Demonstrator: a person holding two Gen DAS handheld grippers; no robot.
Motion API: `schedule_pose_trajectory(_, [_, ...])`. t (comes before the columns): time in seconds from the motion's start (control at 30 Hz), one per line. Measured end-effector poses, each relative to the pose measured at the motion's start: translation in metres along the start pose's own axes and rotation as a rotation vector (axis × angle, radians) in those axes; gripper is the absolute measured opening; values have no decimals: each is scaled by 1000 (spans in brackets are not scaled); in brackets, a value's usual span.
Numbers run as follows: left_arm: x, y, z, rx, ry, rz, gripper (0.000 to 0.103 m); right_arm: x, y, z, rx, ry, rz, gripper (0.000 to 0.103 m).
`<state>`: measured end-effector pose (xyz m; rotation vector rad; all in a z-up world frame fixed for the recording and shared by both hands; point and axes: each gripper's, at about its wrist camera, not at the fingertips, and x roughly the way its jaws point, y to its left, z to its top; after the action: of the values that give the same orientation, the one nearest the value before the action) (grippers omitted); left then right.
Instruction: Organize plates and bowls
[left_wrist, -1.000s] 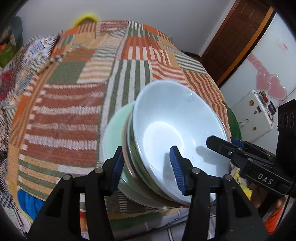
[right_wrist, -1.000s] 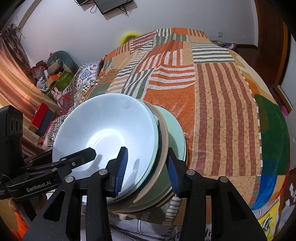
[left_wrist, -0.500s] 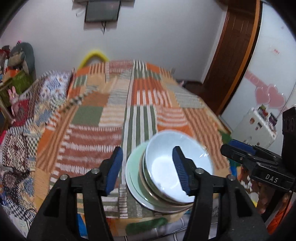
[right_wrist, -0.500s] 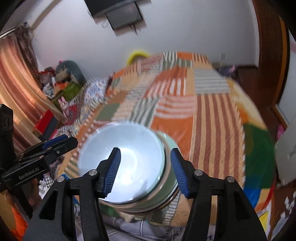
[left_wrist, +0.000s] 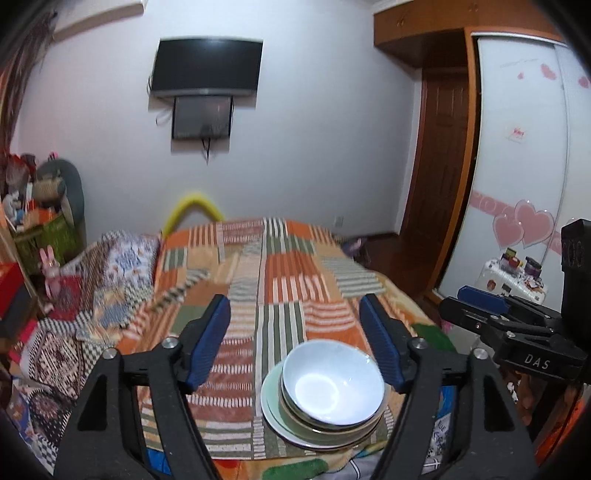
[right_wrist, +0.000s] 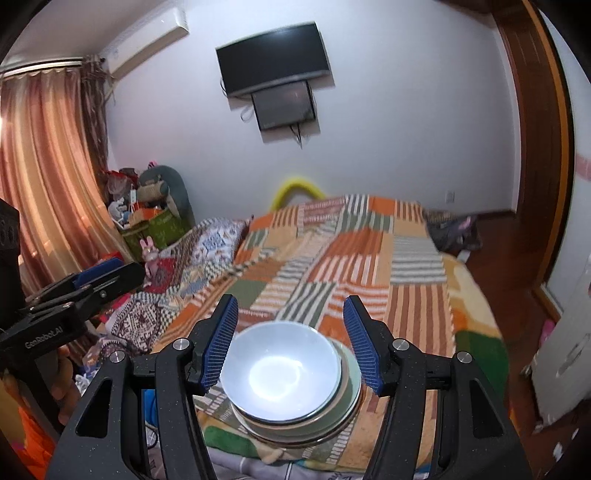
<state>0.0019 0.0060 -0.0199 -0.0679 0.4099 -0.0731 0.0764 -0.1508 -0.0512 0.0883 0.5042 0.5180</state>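
My left hand-held gripper (left_wrist: 301, 345) and right hand-held gripper (right_wrist: 291, 345) hang spread apart, holding nothing. The stack of bowls and plates (left_wrist: 325, 397) rests on the bed (left_wrist: 280, 280), at its near edge.

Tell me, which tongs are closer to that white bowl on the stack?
Right, it seems. The right tongs hang open directly over the round white ceramic bowl; the left tongs hang open with the bowl toward their right finger.
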Motion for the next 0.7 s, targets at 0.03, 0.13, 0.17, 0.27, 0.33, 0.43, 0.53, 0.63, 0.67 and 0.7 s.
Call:
schedule_pose_trajectory(0.03, [-5, -2, 2, 4, -15, 0, 74, -4, 2, 0, -6, -11, 0, 56])
schedule_pose_trajectory(0.13, [-19, -5, 4, 6, -45, -6, 88, -20, 9, 6, -26, -64, 4, 60])
schedule_pose_trajectory(0.17, [-23, -5, 4, -2, -63, -3, 92, -24, 11, 7, -31, -80, 4, 63])
schedule_pose_trajectory(0.27, [-36, -6, 4, -11, -109, 8, 98, -36, 15, 10, -45, -142, -7, 69])
schedule_pose_trajectory(0.33, [-41, -7, 5, -4, -119, 8, 99, -40, 17, 12, -51, -159, -6, 69])
schedule_pose_trajectory(0.43, [-46, -9, 5, -3, -136, 13, 101, -44, 19, 12, -55, -181, -4, 77])
schedule_pose_trajectory(0.53, [-46, -9, 3, 2, -146, 20, 102, -47, 18, 10, -54, -200, -10, 81])
schedule_pose_trajectory(0.63, [-47, -11, 1, 13, -149, 29, 102, -47, 19, 9, -53, -203, -15, 85])
schedule_pose_trajectory(0.67, [-48, -11, 0, 15, -150, 29, 102, -48, 19, 9, -52, -208, -20, 86])
schedule_pose_trajectory(0.7, [-48, -11, 0, 16, -149, 27, 102, -48, 20, 9, -51, -212, -24, 89])
